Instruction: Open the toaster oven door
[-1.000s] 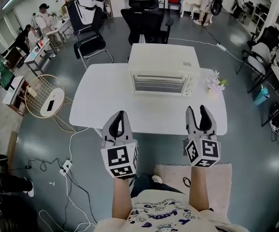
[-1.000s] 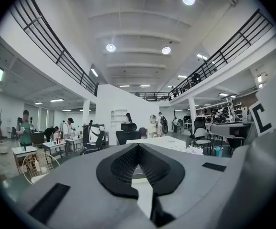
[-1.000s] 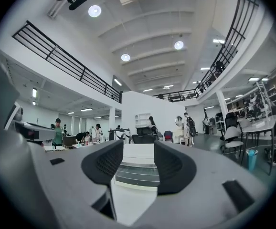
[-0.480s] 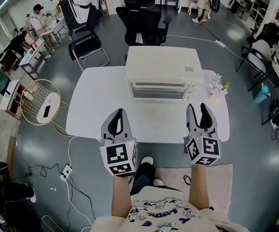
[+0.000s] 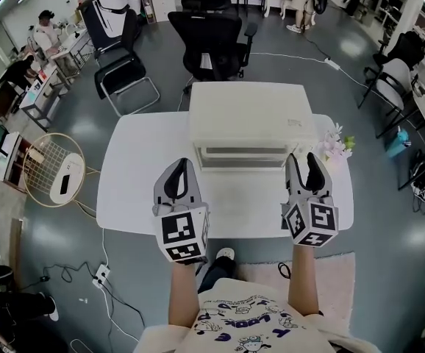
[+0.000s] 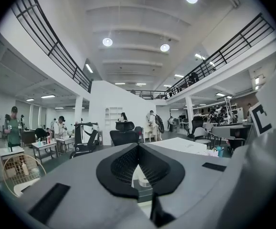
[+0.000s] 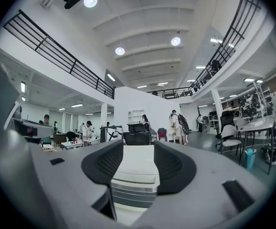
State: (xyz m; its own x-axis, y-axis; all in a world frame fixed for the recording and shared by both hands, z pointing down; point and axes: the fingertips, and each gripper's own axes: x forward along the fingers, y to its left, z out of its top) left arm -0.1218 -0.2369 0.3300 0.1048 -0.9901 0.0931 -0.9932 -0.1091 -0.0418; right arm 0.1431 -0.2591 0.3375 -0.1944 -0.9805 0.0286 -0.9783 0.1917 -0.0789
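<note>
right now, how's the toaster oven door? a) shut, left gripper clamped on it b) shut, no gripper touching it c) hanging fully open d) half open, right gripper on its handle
b: the toaster oven door sits flush and shut, with the left gripper and right gripper both short of it over the table.

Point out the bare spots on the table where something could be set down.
The widest bare patch is the left part of the table, from the oven to the left edge. The strip in front of the oven, between the left tool and right tool, is also bare. The right end is tight: flowers stand beside the oven there.
</note>
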